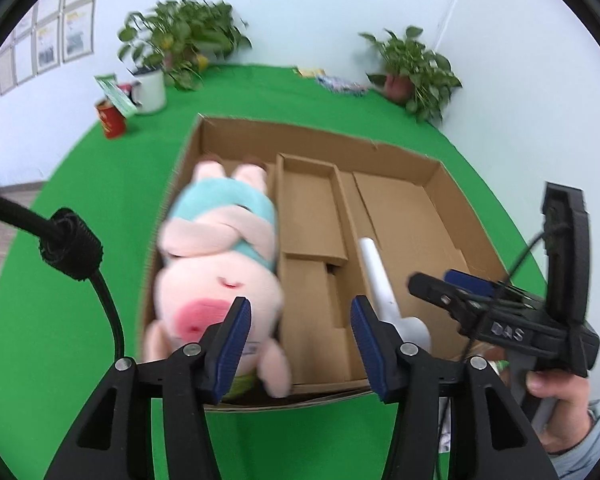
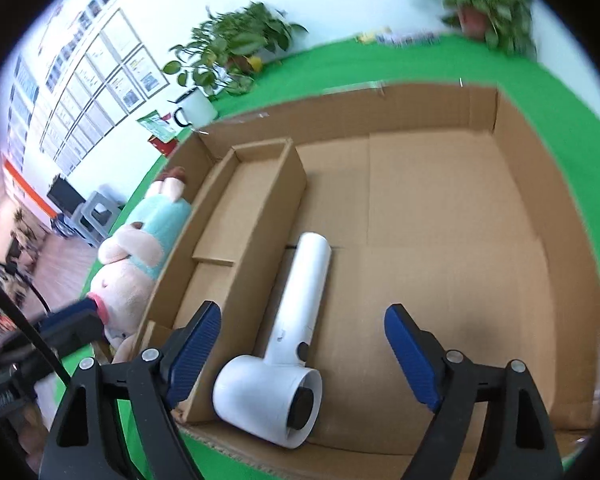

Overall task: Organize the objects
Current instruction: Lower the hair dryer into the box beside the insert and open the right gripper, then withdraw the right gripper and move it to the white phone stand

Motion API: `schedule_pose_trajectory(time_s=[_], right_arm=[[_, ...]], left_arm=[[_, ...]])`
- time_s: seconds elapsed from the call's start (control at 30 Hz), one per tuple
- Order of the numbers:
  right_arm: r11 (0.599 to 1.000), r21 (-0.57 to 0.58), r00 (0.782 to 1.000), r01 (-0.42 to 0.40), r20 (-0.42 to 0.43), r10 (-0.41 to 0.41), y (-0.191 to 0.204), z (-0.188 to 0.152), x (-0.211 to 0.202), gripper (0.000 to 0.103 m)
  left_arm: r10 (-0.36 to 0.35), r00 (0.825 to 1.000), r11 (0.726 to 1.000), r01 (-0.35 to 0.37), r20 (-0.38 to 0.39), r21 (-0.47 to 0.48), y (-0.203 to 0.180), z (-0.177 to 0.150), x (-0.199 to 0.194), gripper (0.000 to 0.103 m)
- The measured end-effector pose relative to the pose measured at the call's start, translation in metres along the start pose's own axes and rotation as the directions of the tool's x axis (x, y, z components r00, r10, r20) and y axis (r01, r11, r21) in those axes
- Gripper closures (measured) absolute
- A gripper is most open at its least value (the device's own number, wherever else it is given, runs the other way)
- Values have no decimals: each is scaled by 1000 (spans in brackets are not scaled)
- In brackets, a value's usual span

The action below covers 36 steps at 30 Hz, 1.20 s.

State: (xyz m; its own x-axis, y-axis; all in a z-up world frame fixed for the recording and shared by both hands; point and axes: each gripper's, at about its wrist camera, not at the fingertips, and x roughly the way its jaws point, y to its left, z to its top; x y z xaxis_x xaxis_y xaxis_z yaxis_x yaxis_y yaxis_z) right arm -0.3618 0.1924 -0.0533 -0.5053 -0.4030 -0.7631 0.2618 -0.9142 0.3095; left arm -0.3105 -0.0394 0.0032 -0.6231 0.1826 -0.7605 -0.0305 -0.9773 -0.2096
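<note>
A pink plush pig in a teal shirt (image 1: 216, 264) lies in the left compartment of an open cardboard box (image 1: 432, 168); it also shows in the right wrist view (image 2: 140, 256). A white hair dryer (image 2: 288, 340) lies in the box's large right section, handle pointing away; it also shows in the left wrist view (image 1: 384, 292). My left gripper (image 1: 300, 336) is open, just above the box's near edge, its left finger beside the pig's snout. My right gripper (image 2: 304, 348) is open and empty, straddling the hair dryer from above; it also shows in the left wrist view (image 1: 460, 288).
The box (image 2: 496, 112) sits on a green cloth (image 1: 76, 280) and has a narrow cardboard divider tray (image 1: 312, 208) in the middle. Two potted plants (image 1: 180, 40) (image 1: 412, 68), a white mug (image 1: 150, 88) and a red cup (image 1: 110, 118) stand at the back.
</note>
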Motion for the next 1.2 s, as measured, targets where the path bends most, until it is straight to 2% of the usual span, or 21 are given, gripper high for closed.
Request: schedule_pose_trajectory(time_s=[0.1,0.23,0.27,0.3,0.33,0.4,0.53,0.7,0.97,1.03,1.07,1.1,1.17,1.2], right_arm=[[999,-52,1000,-15,-3,15,15,-8,-5,19],[995,-96,999,-24,-44,20,33,-18,10,23],[994,-104,998,-20,-54,14,36,-20,14,30],[993,-114,998,-17,-67,10,39,-21,18,43],[993,-119,996,-23,-83,13,41,-22,24,49],[991,-133,996,-17,-85,6,46,-21,27,66],[990,-142,994,-3,-105,-12,49,-17,36,80],[977,-212,993,14,-108,-38,56,-19,35,81],[974,-225,991,18,-127,-48,57,-18,36,79],[977,-213,993,18,-108,-42,56,-17,32,77],[978,-206,996,26,-75,-42,56,-17,27,64],[978,-203,998,44,-23,-50,55,-16,17,40],[977,-198,995,79,75,-65,54,-18,-6,19],[975,-197,991,99,110,-79,53,-19,-16,19]], left_arm=[[20,1000,1000,-20,13,-8,15,-6,-8,53],[19,1000,999,-20,-3,-38,31,-17,-7,53],[19,1000,999,-19,-7,-44,34,-19,-6,53],[19,1000,999,-20,-13,-50,37,-22,-6,53],[20,1000,998,-21,-15,-53,38,-24,-4,53],[16,1000,998,-18,-17,-60,42,-28,-5,53],[16,1000,997,-17,-15,-69,46,-32,-4,53],[11,1000,998,-11,-14,-70,50,-34,-4,53],[18,1000,999,-19,-8,-49,40,-30,-3,53],[24,1000,999,-24,6,-38,36,-29,-5,53],[31,999,999,-30,14,-32,34,-29,-7,51],[38,999,999,-38,23,-28,32,-29,-9,46],[51,997,999,-50,53,-15,27,-29,-14,38],[56,995,998,-56,78,-2,23,-29,-18,34]])
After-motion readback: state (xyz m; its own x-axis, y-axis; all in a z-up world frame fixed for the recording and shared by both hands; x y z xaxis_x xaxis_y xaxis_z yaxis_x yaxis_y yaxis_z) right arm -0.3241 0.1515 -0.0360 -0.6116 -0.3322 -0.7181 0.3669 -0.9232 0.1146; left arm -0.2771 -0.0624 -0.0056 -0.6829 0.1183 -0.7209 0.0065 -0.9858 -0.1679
